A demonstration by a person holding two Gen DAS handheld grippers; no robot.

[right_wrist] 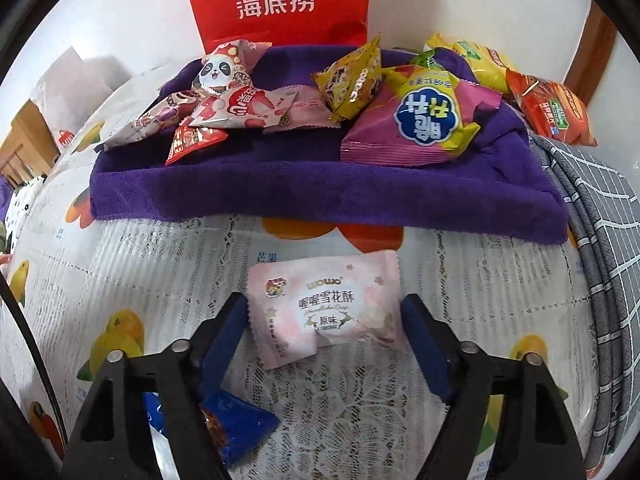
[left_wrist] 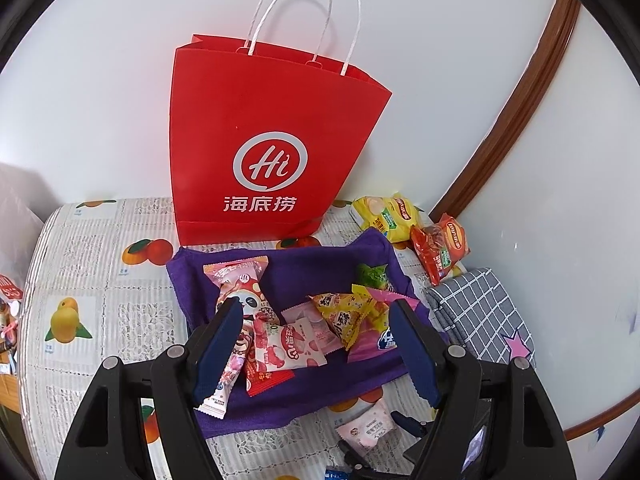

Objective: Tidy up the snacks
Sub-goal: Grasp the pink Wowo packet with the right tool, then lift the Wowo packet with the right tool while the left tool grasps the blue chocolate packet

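Note:
A purple towel point(left_wrist: 304, 280) lies on the fruit-print tablecloth point(left_wrist: 100, 280) with several snack packets piled on it: a panda packet point(left_wrist: 240, 292), a pink strawberry packet point(left_wrist: 288, 344), yellow packets point(left_wrist: 344, 312). My left gripper point(left_wrist: 316, 344) hovers open above this pile, holding nothing. In the right wrist view a pale pink packet point(right_wrist: 324, 308) lies on the cloth in front of the towel point(right_wrist: 320, 196). My right gripper point(right_wrist: 324, 336) is open with its fingers on either side of that packet. A blue packet point(right_wrist: 236, 420) lies under its left finger.
A red paper bag point(left_wrist: 272, 140) with white handles stands against the wall behind the towel. A yellow chip bag point(left_wrist: 388, 216) and a red chip bag point(left_wrist: 440, 248) lie at the back right. A grey checked cloth point(left_wrist: 484, 312) lies right of the towel.

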